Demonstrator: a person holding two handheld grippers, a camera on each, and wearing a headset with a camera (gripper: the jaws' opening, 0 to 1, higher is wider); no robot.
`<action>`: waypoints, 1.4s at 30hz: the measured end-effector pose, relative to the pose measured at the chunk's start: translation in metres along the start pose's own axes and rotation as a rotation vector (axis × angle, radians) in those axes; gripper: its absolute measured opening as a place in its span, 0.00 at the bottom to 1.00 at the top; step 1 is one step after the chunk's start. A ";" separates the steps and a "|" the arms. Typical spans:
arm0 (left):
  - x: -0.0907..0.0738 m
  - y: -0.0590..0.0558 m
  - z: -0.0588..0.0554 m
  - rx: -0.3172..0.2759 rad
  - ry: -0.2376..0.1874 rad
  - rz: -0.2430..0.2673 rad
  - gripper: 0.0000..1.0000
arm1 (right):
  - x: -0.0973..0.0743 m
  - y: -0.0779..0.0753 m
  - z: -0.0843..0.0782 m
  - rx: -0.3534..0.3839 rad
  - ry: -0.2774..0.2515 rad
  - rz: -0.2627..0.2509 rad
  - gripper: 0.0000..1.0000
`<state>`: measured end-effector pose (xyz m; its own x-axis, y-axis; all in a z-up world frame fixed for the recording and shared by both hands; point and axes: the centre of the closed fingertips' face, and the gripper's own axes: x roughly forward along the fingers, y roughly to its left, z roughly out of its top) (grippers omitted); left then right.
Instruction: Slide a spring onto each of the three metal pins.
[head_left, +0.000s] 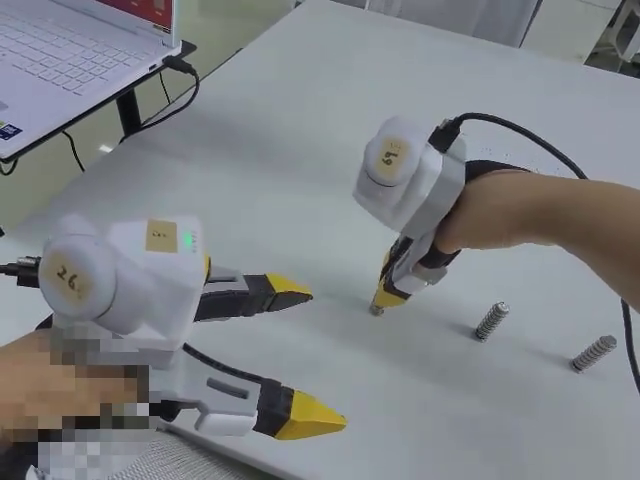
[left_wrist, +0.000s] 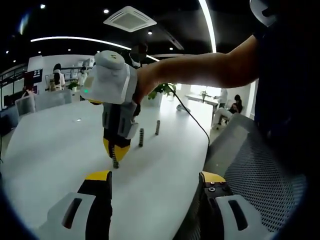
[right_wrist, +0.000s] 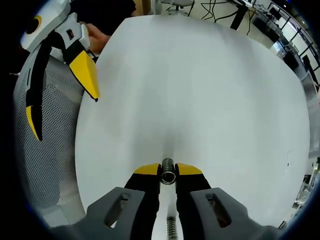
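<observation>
My right gripper (head_left: 386, 300) points down at the white table (head_left: 290, 150), shut on a small dark spring (right_wrist: 168, 172) whose lower end touches the tabletop (head_left: 377, 309). In the left gripper view this spring (left_wrist: 115, 160) hangs upright below the right gripper's yellow tips. Two more springs (head_left: 491, 321) (head_left: 593, 353) stand on the table to its right; I cannot tell whether pins are inside them. My left gripper (head_left: 322, 358) hovers open at the lower left, nothing between its jaws, and looks toward the right gripper (left_wrist: 116, 149).
A white laptop (head_left: 60, 60) with a black cable (head_left: 182, 88) sits on a stand at the far left. A grey mesh chair (left_wrist: 250, 170) is close by the table's near edge. People and desks are in the room behind.
</observation>
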<state>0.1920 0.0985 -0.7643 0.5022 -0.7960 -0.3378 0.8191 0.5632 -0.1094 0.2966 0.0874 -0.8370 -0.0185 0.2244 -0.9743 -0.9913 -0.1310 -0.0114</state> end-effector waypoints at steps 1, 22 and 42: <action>0.000 0.000 0.000 0.001 0.002 0.000 0.66 | 0.001 0.000 0.000 0.001 0.000 0.000 0.09; 0.001 0.000 -0.001 0.002 0.010 -0.005 0.66 | 0.006 -0.005 -0.002 0.024 -0.031 -0.008 0.19; 0.005 0.003 0.003 0.018 0.034 -0.014 0.67 | -0.006 -0.002 -0.023 0.112 -0.112 -0.032 0.27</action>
<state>0.1975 0.0957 -0.7633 0.4816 -0.7956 -0.3676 0.8308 0.5479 -0.0975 0.3018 0.0640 -0.8360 0.0052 0.3341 -0.9425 -0.9998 -0.0145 -0.0107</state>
